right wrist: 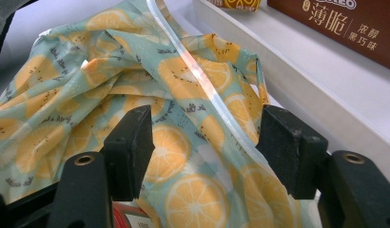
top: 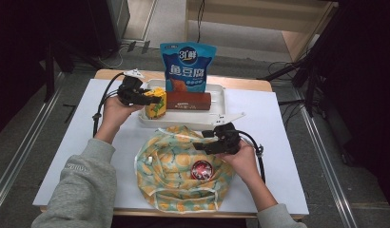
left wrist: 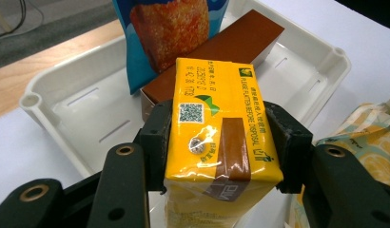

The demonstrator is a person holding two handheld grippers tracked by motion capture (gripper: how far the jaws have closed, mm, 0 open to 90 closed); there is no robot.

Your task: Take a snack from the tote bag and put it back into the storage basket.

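Note:
A yellow drink carton (top: 156,106) stands at the left end of the white tray (top: 219,91). My left gripper (top: 152,99) is shut on it, and the pads (left wrist: 157,137) press its two sides (left wrist: 217,118). Behind it in the tray lie a brown box (top: 188,100) and an upright blue snack bag (top: 187,66). In front of the tray lies an orange-print cloth bag (top: 171,164) holding a round red item (top: 201,169). My right gripper (top: 199,143) hovers at the bag's far right rim, open, with loose fabric (right wrist: 198,142) between its jaws.
The white table top (top: 278,142) has bare room to the right of the bag and left of the tray. The tray wall (right wrist: 297,80) runs close beside my right gripper. Black cables trail from both grippers. Dark floor and stands surround the table.

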